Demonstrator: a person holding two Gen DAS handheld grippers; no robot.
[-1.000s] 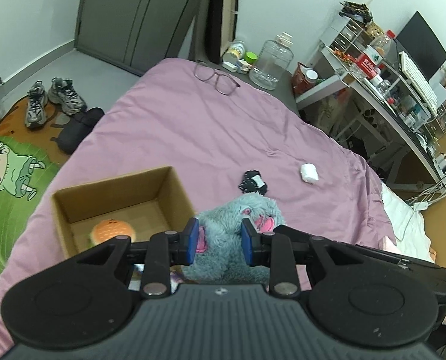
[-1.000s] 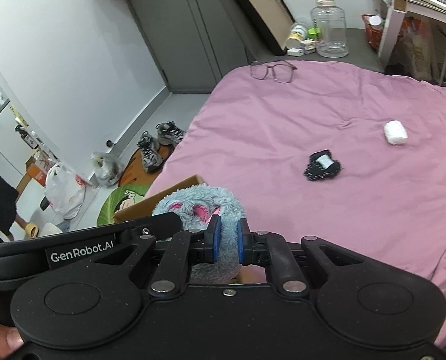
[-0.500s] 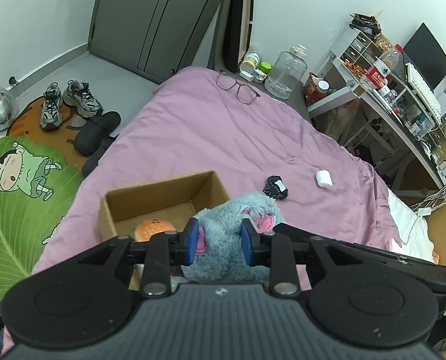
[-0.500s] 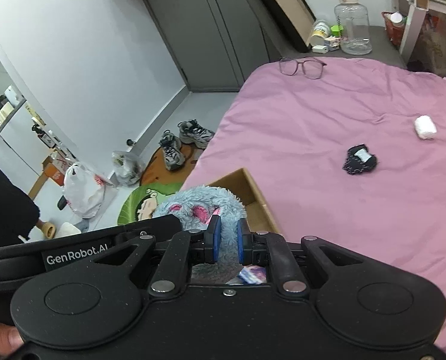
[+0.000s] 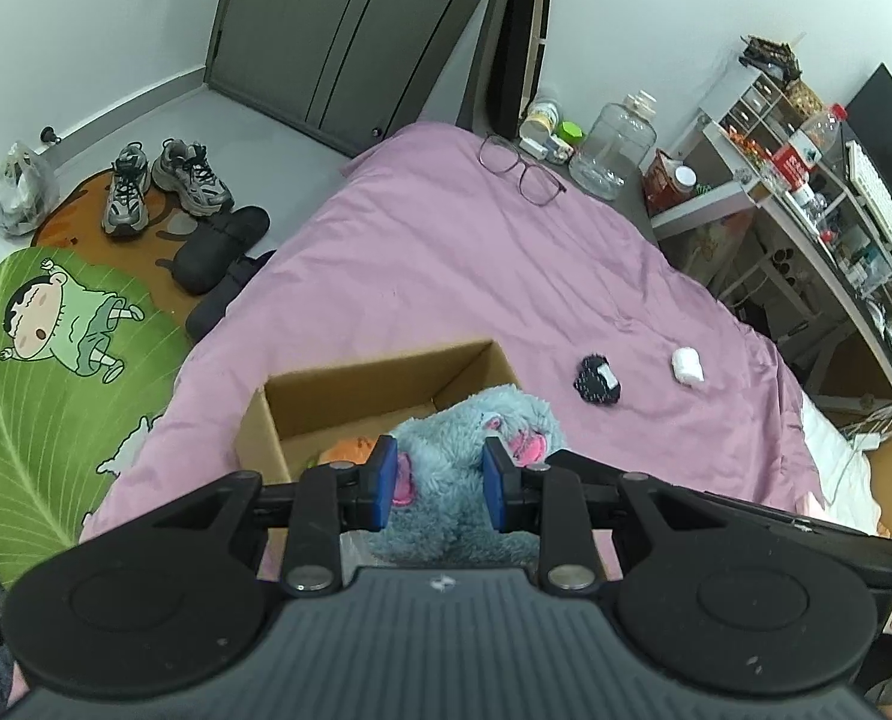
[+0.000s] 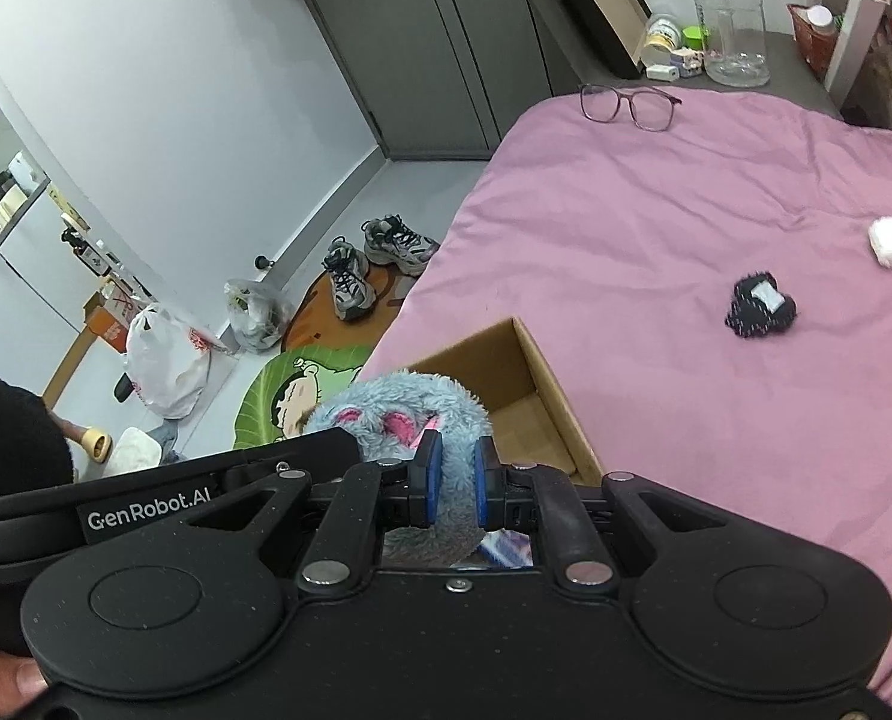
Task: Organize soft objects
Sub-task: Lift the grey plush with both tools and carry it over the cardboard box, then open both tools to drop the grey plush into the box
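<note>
A fluffy blue plush toy with pink ears is held by both grippers above an open cardboard box on the pink bed. My left gripper is shut on the plush. My right gripper is shut on the same plush, over the box. An orange burger toy lies in the box, mostly hidden. A black soft item and a white soft roll lie on the bed; both show in the right wrist view too, black and white.
Glasses lie at the far end of the bed. A clear jug and small jars stand beyond it. A cluttered desk is on the right. Shoes and a green rug are on the floor at left.
Both grippers have carried the plush leftward and higher, so it now hangs over the box. The burger toy is now mostly hidden behind the plush and left fingers.
</note>
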